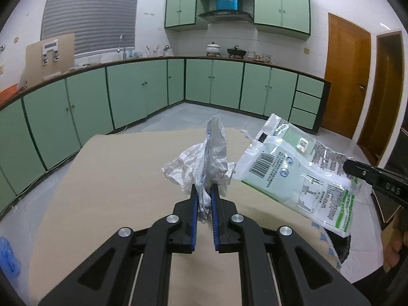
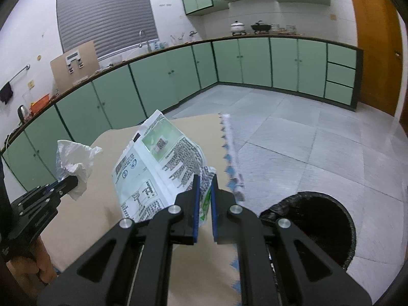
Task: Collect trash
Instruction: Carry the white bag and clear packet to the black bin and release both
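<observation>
My left gripper (image 1: 204, 188) is shut on a crumpled white wrapper (image 1: 204, 158), held up above the beige table (image 1: 114, 191). In the right wrist view the same wrapper (image 2: 74, 158) sticks out of the left gripper (image 2: 72, 179) at the far left. My right gripper (image 2: 205, 179) is shut on a green and white snack bag (image 2: 153, 168), pinching its lower corner. The bag (image 1: 295, 170) hangs at the right of the left wrist view, with the right gripper (image 1: 348, 165) clamped on its edge. A bin with a black liner (image 2: 313, 227) stands open on the floor, right of the table.
Green kitchen cabinets (image 1: 142, 89) run along the walls behind the table, with pots on the counter. A wooden door (image 1: 344, 76) is at the right. The grey tiled floor (image 2: 293, 140) spreads beyond the table's edge. Something blue (image 1: 7, 257) lies at the table's left.
</observation>
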Motion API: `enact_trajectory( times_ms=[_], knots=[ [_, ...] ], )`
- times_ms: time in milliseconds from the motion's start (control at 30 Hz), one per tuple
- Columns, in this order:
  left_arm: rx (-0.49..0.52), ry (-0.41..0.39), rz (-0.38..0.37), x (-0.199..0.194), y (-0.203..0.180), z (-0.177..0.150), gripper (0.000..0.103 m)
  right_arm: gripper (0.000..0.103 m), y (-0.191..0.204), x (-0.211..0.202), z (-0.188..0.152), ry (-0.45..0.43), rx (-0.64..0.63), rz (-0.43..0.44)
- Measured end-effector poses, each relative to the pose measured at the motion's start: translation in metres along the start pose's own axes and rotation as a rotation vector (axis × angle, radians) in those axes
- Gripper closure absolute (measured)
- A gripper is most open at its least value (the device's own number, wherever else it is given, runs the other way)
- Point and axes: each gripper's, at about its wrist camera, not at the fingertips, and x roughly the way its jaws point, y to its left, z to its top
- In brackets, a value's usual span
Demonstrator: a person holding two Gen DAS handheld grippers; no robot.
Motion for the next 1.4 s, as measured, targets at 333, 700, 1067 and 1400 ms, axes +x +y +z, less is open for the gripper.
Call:
enact_trajectory(
  times_ms=[333, 700, 1067, 1400],
  knots=[
    [0.066, 0.025, -0.073, 0.019, -0.059, 0.005, 0.093, 0.097, -0.055, -0.027, -0.009, -0.030, 0.059, -0.062],
    [0.212, 0.103, -0.242, 0.075, -0.185, 0.012, 0.093, 0.097, -0.184, -0.017, -0.056, 0.039, 0.218, -0.241],
    [0.382, 0.333, -0.342, 0.172, -0.329, -0.036, 0.092, 0.095, -0.296, 0.033, -0.114, 0.200, 0.380, -0.407],
    [0.370, 0.487, -0.374, 0.220, -0.361, -0.066, 0.058, 0.063, -0.317, 0.044, -0.123, 0.225, 0.456, -0.437]
  ],
)
